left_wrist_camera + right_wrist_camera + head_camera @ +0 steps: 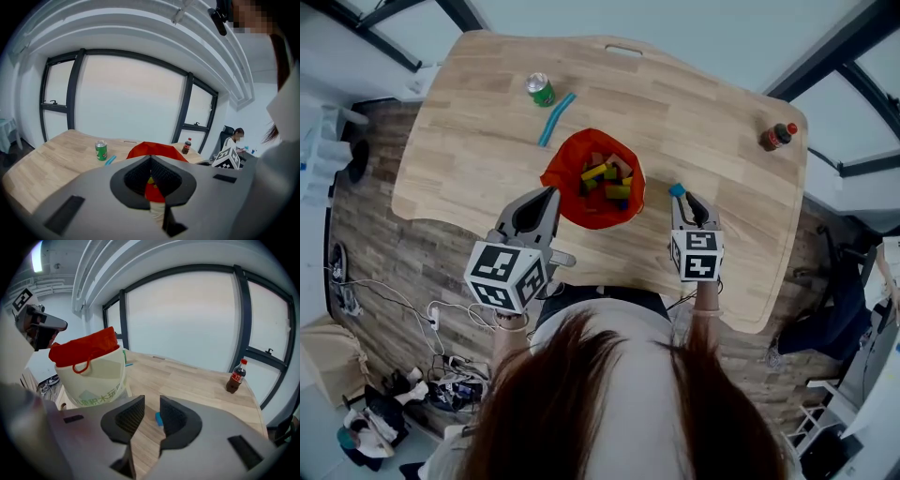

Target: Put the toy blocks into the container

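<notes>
Bright toy blocks (607, 178) lie heaped inside the container (565, 173), a soft cream bag with a red lining, in the middle of the pale wooden surface (703, 112). The left hand-held gripper (547, 194) is pinched on its red rim. The right hand-held gripper (686, 195), jaws slightly apart, has a small blue block (677, 190) at its tips, ungripped. Beyond stand a green can (540, 89), a blue stick (556, 119) and a cola bottle (776, 137)

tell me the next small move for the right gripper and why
Probably ease the right gripper forward and down until the blue block sits between its jaws. The jaws stand apart with nothing between them, and the block lies just beyond their tips, outside the container.
</notes>
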`<state>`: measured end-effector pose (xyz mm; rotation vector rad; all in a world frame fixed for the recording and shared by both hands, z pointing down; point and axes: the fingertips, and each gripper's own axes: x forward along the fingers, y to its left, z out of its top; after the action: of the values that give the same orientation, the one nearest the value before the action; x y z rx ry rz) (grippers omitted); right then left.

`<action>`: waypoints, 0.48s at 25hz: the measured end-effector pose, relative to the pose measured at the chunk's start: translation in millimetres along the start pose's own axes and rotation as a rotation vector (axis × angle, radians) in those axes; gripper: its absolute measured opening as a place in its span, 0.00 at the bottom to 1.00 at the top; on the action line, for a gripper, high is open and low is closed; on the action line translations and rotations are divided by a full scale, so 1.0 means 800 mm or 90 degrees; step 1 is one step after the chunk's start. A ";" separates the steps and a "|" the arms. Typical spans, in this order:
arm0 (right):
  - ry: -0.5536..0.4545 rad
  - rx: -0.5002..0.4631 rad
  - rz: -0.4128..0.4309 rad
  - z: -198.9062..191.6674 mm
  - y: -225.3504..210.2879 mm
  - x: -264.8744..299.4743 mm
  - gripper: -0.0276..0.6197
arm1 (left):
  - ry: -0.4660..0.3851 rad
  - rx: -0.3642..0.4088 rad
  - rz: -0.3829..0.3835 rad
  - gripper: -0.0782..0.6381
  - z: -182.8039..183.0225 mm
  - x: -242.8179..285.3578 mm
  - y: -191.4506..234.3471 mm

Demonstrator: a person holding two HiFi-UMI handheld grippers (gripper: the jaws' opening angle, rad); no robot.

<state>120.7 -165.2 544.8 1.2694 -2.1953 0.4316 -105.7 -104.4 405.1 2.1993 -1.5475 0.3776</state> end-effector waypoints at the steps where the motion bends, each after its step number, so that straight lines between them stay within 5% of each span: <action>1: 0.006 -0.007 0.006 -0.003 0.000 0.003 0.20 | 0.001 -0.001 0.004 0.12 0.000 0.001 0.000; 12: 0.052 -0.051 0.025 -0.026 -0.007 0.032 0.26 | 0.009 -0.011 0.030 0.12 -0.004 0.007 0.004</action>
<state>122.1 -174.7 577.2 1.1481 -2.1499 0.3991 -107.0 -108.5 410.8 2.1464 -1.5913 0.3917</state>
